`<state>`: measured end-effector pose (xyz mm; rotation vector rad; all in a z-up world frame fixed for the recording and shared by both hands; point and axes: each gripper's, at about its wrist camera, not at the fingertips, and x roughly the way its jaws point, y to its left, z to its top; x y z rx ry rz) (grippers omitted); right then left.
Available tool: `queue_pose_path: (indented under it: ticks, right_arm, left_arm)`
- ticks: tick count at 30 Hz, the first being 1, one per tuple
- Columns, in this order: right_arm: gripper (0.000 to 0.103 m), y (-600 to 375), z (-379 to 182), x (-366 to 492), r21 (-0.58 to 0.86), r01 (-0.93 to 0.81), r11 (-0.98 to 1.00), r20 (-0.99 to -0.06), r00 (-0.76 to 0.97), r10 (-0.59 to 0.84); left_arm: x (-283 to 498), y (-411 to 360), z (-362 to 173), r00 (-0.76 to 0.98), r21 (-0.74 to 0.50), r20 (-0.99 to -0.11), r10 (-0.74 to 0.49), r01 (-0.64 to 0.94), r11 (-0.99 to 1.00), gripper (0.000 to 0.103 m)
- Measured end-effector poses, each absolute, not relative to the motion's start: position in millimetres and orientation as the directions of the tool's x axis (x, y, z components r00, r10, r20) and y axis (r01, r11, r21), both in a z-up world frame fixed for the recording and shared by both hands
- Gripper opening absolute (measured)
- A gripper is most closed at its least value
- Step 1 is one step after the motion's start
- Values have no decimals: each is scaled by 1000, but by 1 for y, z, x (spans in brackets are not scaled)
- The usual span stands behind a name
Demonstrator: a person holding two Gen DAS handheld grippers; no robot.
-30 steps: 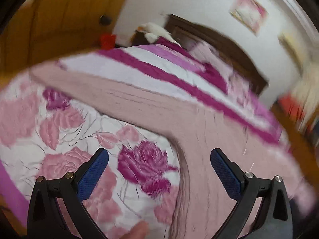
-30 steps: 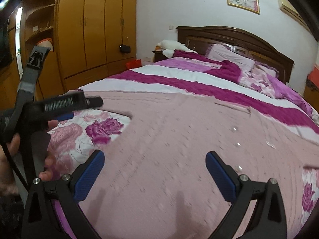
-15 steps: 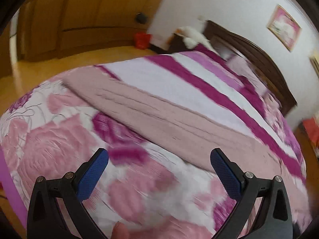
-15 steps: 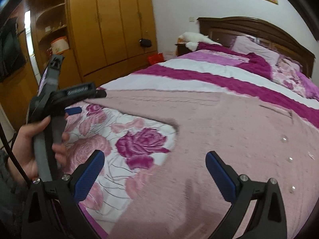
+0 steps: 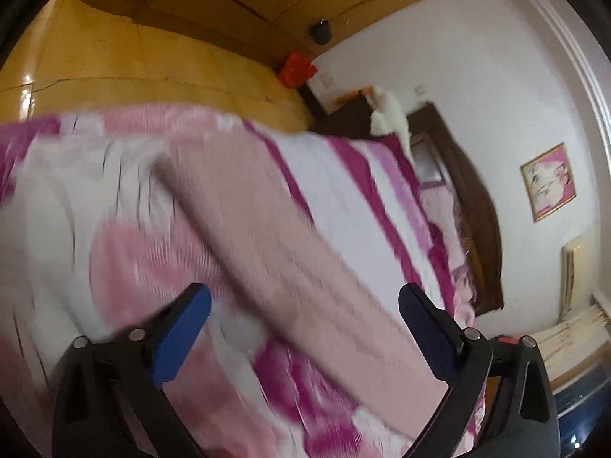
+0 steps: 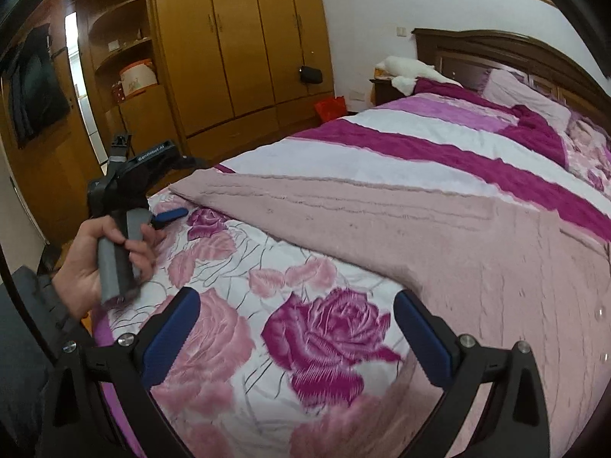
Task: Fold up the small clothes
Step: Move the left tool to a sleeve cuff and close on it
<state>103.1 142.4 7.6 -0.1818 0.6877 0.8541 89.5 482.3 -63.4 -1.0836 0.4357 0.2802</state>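
2 grippers are working above the bed, and I am holding both with jaws spread wide and gripping nothing. My left gripper (image 5: 304, 311) is hanging over the dusty-pink knitted sweater (image 5: 267, 236), whose sleeve is running diagonally between its blue pads (image 5: 179, 330); this view is blurring. My right gripper (image 6: 297, 326) is hovering over the rose-print quilt (image 6: 324, 339), just beside the sweater's edge. From the right wrist view, my left hand (image 6: 95, 263) is gripping its grey handle near the sleeve's cuff end. Behind, 1 wooden wardrobe (image 6: 236, 45) is standing.
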Motion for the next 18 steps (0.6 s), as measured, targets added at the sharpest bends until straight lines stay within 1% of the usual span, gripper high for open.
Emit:
queue_pose_path:
  ticks: [3, 5, 7, 8, 13, 16, 18]
  right_arm:
    - [103, 144, 5, 112, 110, -750, 652, -628, 456, 631]
    - [103, 145, 2, 119, 92, -753, 652, -631, 463, 623]
    - [103, 144, 2, 125, 73, -754, 652, -629, 473, 617]
    - [103, 143, 2, 128, 67, -750, 659, -625, 483, 613]
    - [103, 131, 8, 139, 96, -706, 701, -600, 521, 607]
    - [103, 125, 13, 135, 137, -708, 693, -578, 511, 636]
    - [103, 126, 13, 131, 115, -721, 684, -577, 512, 637]
  left_arm:
    - [93, 501, -66, 913, -811, -405, 48, -383, 442, 77]
    - [96, 510, -66, 918, -812, -389, 74, -379, 444, 77]
    - [95, 514, -68, 911, -807, -401, 94, -400, 434, 67]
    - [94, 514, -69, 905, -805, -412, 103, -415, 423, 65]
    - [90, 520, -73, 902, -804, -417, 115, -424, 417, 50]
    - [78, 518, -76, 896, -804, -423, 138, -441, 400, 39]
    - [77, 522, -76, 891, -806, -429, 149, -452, 383, 34]
